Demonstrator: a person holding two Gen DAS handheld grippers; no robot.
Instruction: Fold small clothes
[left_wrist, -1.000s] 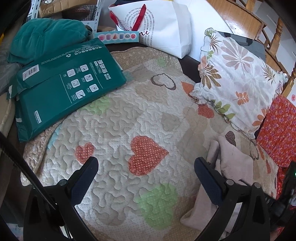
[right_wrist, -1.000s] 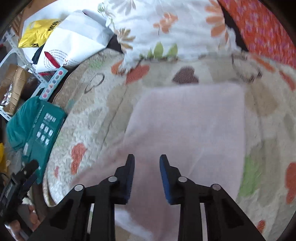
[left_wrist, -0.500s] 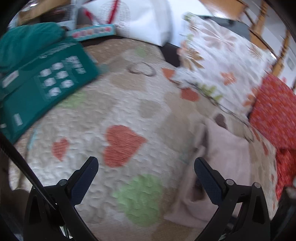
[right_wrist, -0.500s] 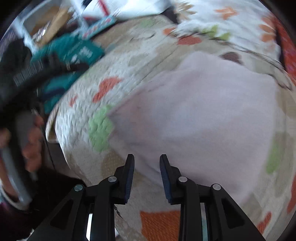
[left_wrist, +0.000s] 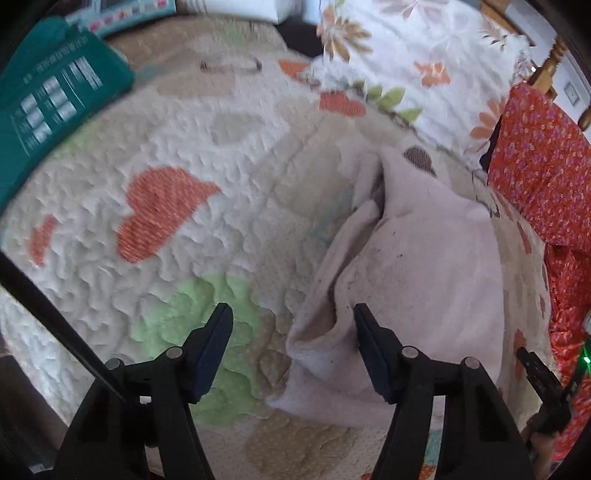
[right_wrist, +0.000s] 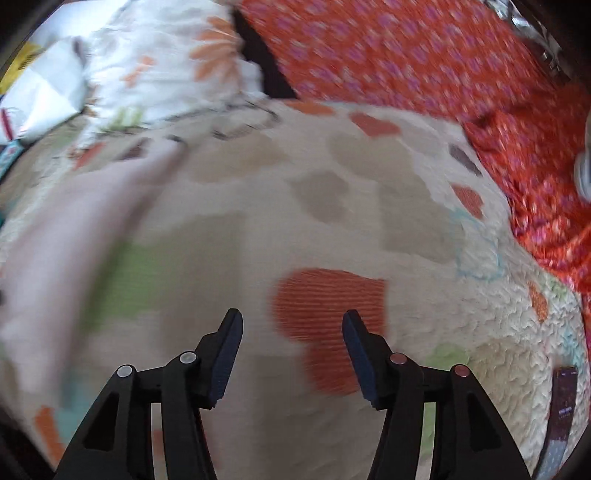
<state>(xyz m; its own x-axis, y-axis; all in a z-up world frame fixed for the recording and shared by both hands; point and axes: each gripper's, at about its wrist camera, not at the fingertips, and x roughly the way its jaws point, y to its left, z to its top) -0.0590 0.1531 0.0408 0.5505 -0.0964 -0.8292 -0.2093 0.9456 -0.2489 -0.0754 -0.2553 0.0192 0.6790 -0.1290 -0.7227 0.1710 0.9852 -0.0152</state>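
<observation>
Since a second ago the right tongs (right_wrist: 291, 325) swung off the pale pink garment (left_wrist: 424, 266), opening, empty over the quilt (right_wrist: 332, 184); left tongs (left_wrist: 291, 321), closing, straddle its near edge, unclamped.

Left tool (left_wrist: 291, 349) closing, unclamped, over pink garment's (left_wrist: 424, 258) corner

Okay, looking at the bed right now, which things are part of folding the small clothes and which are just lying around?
For the job:
- pale pink garment
- left gripper
- right gripper

Lying about:
- green package
- floral pillow
- red patterned fabric
- heart quilt, the work surface
</observation>
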